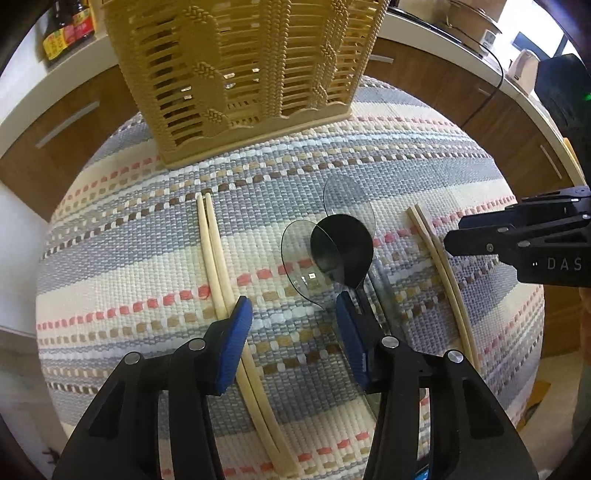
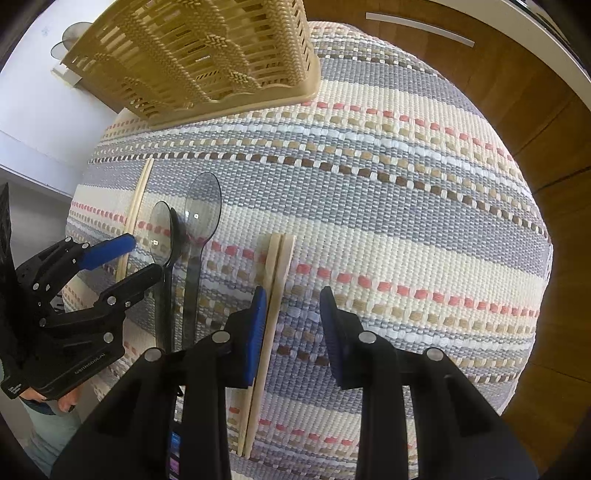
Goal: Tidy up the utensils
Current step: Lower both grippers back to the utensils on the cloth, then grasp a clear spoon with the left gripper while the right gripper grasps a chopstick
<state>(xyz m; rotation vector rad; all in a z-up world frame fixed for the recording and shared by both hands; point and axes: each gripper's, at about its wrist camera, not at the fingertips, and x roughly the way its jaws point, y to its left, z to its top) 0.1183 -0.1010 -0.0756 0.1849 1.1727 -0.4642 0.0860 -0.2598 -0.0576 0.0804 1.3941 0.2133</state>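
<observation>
A tan slatted utensil basket (image 1: pixel 243 74) stands at the far edge of a striped woven mat (image 1: pixel 147 258); it also shows in the right wrist view (image 2: pixel 199 55). Three smoky translucent plastic spoons (image 1: pixel 340 247) lie overlapping in the middle, also seen from the right (image 2: pixel 199 218). One pair of pale chopsticks (image 1: pixel 218 266) lies left, another pair (image 1: pixel 443 266) right. My left gripper (image 1: pixel 293 321) is open, low over the mat, its right pad beside a spoon handle, its left pad at the left chopsticks. My right gripper (image 2: pixel 291 317) is open, its left pad touching the right chopsticks (image 2: pixel 273 295).
Wooden cabinet fronts with metal handles (image 1: pixel 66 125) run behind the mat under a white counter. Sauce bottles (image 1: pixel 66 29) stand on the counter at far left. A cable and a kettle (image 1: pixel 521 66) sit at far right.
</observation>
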